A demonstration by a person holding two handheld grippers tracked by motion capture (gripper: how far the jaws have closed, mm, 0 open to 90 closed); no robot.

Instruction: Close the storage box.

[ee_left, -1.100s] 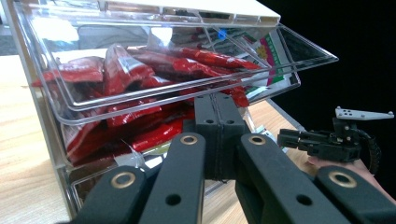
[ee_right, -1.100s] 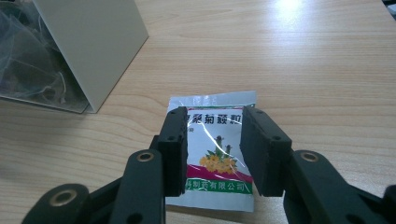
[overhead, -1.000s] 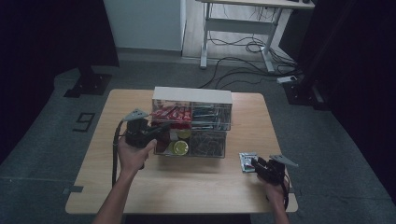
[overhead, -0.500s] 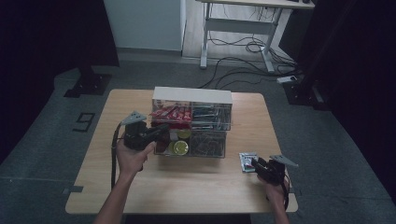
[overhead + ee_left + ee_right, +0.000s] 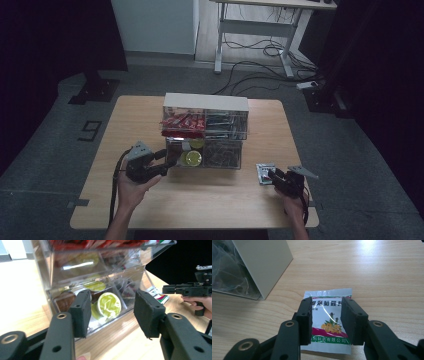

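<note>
A clear drawer cabinet [image 5: 205, 131] stands at the middle of the wooden table [image 5: 125, 125], with red packets [image 5: 182, 121] in its upper left drawer and its lower left drawer [image 5: 186, 154] pulled out toward the near side. In that open drawer lie round pods with green foil lids [image 5: 109, 305], one turned up toward the camera in the left gripper view. The left gripper [image 5: 161, 161] sits low at the near left of the cabinet, just beside the open drawer; its jaws have just been opening and now stand spread, with nothing pinched between them, and the green-lidded pod shows through the gap, beyond the pads and apart from them. The right gripper [image 5: 271, 176] rests at the near right of the table, well apart from the cabinet's right end. Under it a small white sachet [image 5: 329, 315] printed with yellow flowers and a green band lies flat on the wood. In the right gripper view the jaws stand partly spread, one on each side over the sachet, and the pictures do not tell whether the pads press on it. Cables and a desk frame [image 5: 260, 30] lie on the floor beyond the far edge.
</note>
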